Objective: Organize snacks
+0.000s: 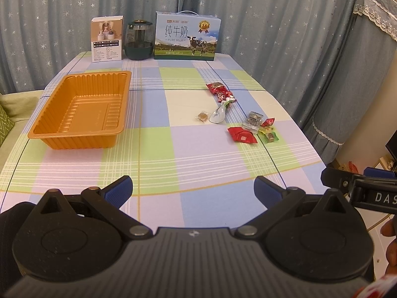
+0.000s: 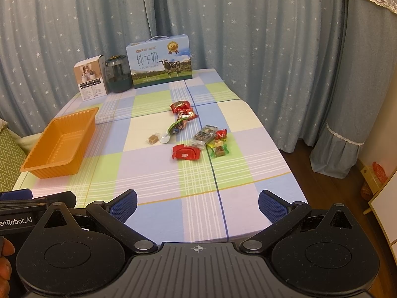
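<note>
An empty orange tray [image 1: 82, 110] [image 2: 60, 144] sits on the left of the checked tablecloth. Several wrapped snacks lie loose right of centre: a red packet [image 1: 242, 135] [image 2: 186, 152], a green candy [image 1: 269, 136] [image 2: 219, 151], a clear dark-printed packet [image 1: 253, 120] [image 2: 204, 134], a small brown cube [image 1: 202, 116] [image 2: 153, 139], a green-and-white pouch [image 1: 220, 113] [image 2: 175, 129] and red bags [image 1: 218, 89] [image 2: 182, 109] farther back. My left gripper [image 1: 193, 191] and right gripper [image 2: 197, 204] both hover open over the near table edge, holding nothing.
At the table's far end stand a white product box [image 1: 107, 39] [image 2: 90, 78], a dark glass jar [image 1: 138, 40] [image 2: 117, 74] and a blue milk carton [image 1: 187, 36] [image 2: 160, 60]. Starred curtains hang behind. A sofa [image 1: 7, 116] lies left; floor and furniture right [image 2: 372, 173].
</note>
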`<state>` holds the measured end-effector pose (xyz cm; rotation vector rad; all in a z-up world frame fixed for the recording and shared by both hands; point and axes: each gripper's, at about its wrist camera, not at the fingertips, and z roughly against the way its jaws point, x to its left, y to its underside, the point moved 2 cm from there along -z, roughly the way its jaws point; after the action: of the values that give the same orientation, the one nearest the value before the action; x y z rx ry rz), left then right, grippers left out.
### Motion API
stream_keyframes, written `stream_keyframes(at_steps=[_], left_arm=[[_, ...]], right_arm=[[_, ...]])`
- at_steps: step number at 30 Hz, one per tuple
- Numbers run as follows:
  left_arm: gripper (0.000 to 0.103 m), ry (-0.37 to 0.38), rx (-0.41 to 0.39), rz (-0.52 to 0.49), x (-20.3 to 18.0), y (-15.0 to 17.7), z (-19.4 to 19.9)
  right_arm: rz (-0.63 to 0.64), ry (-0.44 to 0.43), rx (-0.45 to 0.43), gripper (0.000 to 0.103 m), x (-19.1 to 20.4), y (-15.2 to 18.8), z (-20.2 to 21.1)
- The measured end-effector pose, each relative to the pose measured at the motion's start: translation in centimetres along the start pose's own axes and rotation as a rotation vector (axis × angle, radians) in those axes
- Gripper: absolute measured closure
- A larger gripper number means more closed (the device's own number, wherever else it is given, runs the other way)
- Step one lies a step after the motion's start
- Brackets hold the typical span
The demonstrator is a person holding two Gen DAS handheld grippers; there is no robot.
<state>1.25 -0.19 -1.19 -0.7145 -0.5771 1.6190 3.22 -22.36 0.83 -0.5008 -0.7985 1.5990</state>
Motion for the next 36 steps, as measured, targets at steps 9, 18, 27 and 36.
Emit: stream_keyframes(at_steps=[9,18,27,36], left_arm=[[0.0,0.0,0.0,0.0,0.0,0.0,0.0],[0.0,0.022,-0.002,-0.011,-0.4,-0.2,-0.3],[0.0,0.096,0.007,-0.049,-0.7,-1.7,-2.9],[0.005,0.221,0.024,-0.176,-1.9,-4.4,-9.0]], right_arm=[[0.0,0.001,0.0,0.0,0.0,-0.1,0.0],[-0.01,0.006,-0.012,0.0,-0.4,-0.4,0.1],[-0.034,0.046,-0.042,0.0,-2.7,-1.8,-0.9],[-0.058,0.052,-0.066,0.0,-6.3,-4.4,-4.0]])
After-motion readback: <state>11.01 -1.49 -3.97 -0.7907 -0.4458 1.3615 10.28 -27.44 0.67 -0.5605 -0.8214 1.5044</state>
